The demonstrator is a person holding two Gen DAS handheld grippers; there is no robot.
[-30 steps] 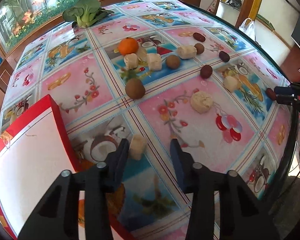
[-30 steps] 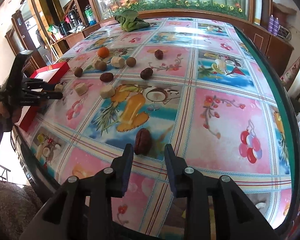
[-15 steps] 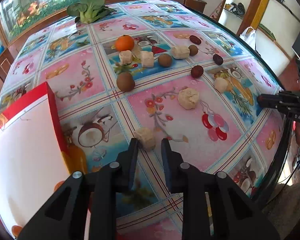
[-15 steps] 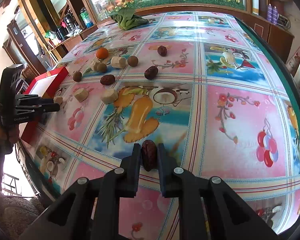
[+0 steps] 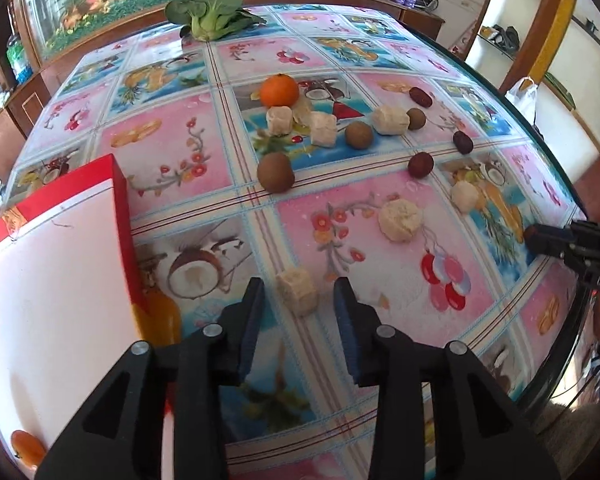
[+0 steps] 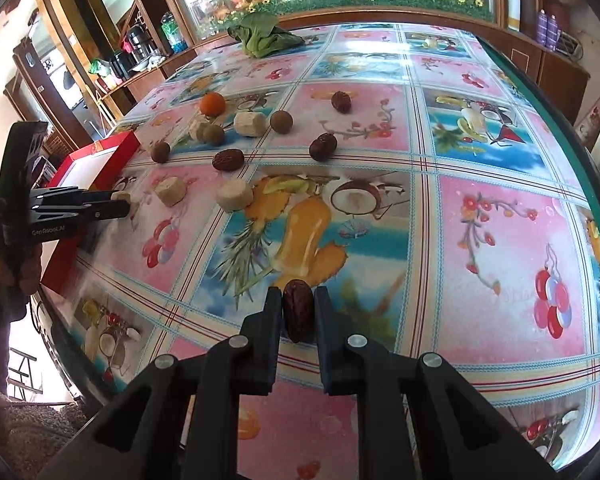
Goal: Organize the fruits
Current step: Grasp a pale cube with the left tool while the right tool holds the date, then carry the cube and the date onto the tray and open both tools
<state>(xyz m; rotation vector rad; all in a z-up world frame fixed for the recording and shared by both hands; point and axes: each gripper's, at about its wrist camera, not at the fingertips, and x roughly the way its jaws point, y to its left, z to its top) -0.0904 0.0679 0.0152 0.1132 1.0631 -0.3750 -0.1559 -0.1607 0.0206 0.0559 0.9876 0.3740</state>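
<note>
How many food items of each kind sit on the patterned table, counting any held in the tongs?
Orange: 1
Brown round fruits: 3
Dark red dates: 4, one gripped in the right tongs
Pale chunks: 7
Leafy greens: 1
Total: 16

We see a table (image 5: 172, 152) in fruit-print cloth. Taking the orange (image 5: 279, 90) as landmark: greens (image 5: 212, 16) far behind it, pale chunks (image 5: 323, 129) and brown fruits (image 5: 275, 172) just in front, red box (image 5: 52, 280) front-left.
</note>
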